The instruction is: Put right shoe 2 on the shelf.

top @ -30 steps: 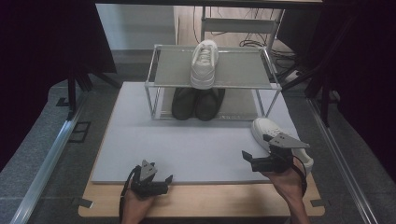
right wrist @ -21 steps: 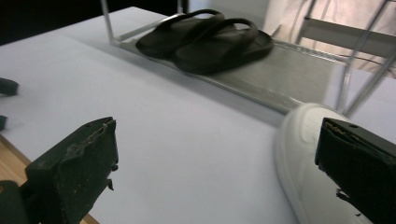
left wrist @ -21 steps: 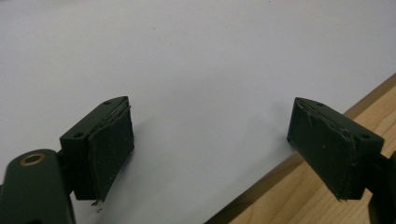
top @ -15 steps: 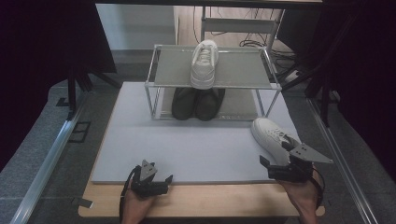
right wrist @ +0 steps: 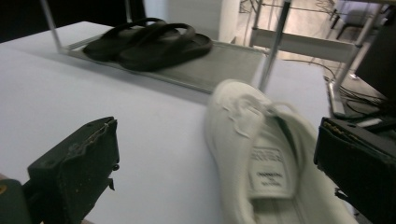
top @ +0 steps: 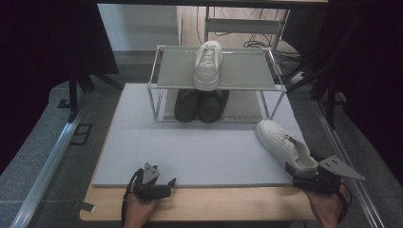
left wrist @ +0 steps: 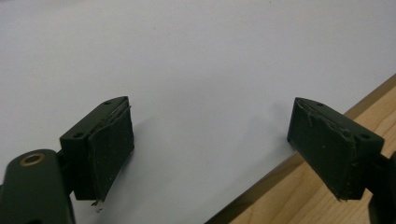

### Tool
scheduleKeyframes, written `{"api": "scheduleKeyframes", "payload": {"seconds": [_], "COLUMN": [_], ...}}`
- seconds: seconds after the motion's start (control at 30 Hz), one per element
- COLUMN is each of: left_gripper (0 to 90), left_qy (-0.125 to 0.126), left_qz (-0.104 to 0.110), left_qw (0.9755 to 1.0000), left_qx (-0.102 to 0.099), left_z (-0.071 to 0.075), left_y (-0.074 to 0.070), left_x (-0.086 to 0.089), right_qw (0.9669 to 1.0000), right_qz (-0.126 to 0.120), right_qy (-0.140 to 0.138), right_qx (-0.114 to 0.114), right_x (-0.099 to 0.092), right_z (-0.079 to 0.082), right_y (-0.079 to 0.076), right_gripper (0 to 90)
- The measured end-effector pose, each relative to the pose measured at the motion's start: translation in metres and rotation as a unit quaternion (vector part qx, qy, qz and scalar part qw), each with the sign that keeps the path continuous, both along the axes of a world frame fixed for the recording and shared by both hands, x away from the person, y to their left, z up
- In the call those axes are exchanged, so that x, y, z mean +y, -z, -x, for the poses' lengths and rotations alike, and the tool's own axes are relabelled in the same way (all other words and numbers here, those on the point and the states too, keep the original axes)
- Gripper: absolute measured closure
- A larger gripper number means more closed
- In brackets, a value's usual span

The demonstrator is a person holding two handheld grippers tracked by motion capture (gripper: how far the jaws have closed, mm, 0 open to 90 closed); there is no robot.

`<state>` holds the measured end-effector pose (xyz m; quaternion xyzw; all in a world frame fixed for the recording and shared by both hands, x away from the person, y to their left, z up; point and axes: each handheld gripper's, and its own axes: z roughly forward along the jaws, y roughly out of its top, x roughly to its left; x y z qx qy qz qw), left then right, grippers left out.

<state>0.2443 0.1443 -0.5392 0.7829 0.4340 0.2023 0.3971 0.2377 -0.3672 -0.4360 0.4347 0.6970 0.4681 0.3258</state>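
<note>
We've got the right gripper (top: 304,173) sitting at the near right corner of the table (top: 204,204), jaws spread wide and empty, and the loose white sneaker (top: 285,145) lies right in front of it on the grey mat (top: 190,152), heel toward us, toe angled away toward the rack (top: 216,71). In the right gripper view the sneaker's (right wrist: 261,158) open heel and tongue sit between the two jaws but nearer the right one, not yet touched as far as we can tell. We judge this shoe light and fairly soft in the upper, stiffer at the sole and heel, so the heel collar or the sidewall near the opening looks like the sensible place to pinch; the smooth toe could slip. Its partner (top: 208,64) stands on the rack's top shelf, with black sandals (top: 199,104) below. Our left gripper (top: 154,183) rests at the mat's near edge, jaws also wide apart, holding nothing.
</note>
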Motion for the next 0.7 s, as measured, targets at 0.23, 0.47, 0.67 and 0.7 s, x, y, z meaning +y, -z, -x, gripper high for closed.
{"api": "scheduleKeyframes", "payload": {"seconds": [0.23, 0.47, 0.67, 0.7], "left_gripper": [14.2, 14.2, 14.2, 14.2], "left_qy": [0.000, 0.000, 0.000, 0.000], "left_qz": [0.000, 0.000, 0.000, 0.000], "left_qw": [1.0000, 1.0000, 1.0000, 1.0000], "left_qx": [0.000, 0.000, 0.000, 0.000], "left_z": [0.000, 0.000, 0.000, 0.000], "left_y": [0.000, 0.000, 0.000, 0.000], "left_x": [0.000, 0.000, 0.000, 0.000], "right_qw": [0.9991, 0.9977, 0.9984, 0.9983], "right_qz": [0.003, 0.000, 0.003, 0.001], "right_qy": [0.038, 0.058, 0.047, 0.046], "right_qx": [0.017, 0.035, 0.032, 0.035], "right_x": [-0.021, -0.032, -0.036, -0.037], "right_z": [-0.001, -0.007, -0.012, -0.014], "right_y": [0.016, 0.031, 0.044, 0.046], "right_gripper": [0.0, 0.0, 0.0, 0.0]}}
